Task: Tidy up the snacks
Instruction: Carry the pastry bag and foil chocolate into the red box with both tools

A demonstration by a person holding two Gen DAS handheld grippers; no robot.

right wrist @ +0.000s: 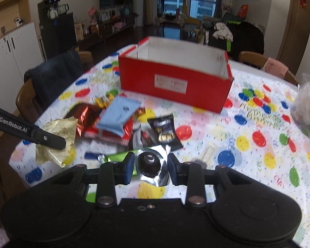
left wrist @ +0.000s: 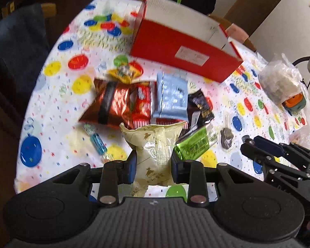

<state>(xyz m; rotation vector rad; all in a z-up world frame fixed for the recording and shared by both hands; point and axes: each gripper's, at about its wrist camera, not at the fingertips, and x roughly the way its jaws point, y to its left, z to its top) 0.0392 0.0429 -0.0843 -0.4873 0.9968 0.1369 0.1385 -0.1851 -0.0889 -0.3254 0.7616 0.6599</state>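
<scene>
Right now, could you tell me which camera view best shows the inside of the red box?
The right wrist view: the red box faces it open, so its white inner walls appear, though the floor stays hidden. The left wrist view shows the box tilted and blurred, mostly outer wall.

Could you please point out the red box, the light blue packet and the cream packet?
red box [right wrist: 171, 82]: right wrist view, front wall.
light blue packet [left wrist: 171, 97]: left wrist view, middle.
cream packet [left wrist: 155, 144]: left wrist view, upper body.

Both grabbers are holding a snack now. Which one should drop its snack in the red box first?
Probably right. The right gripper, shut on the silver-wrapped chocolate, faces the red box squarely; the left gripper, gripping the cream packet, sees it off-angle.
</scene>
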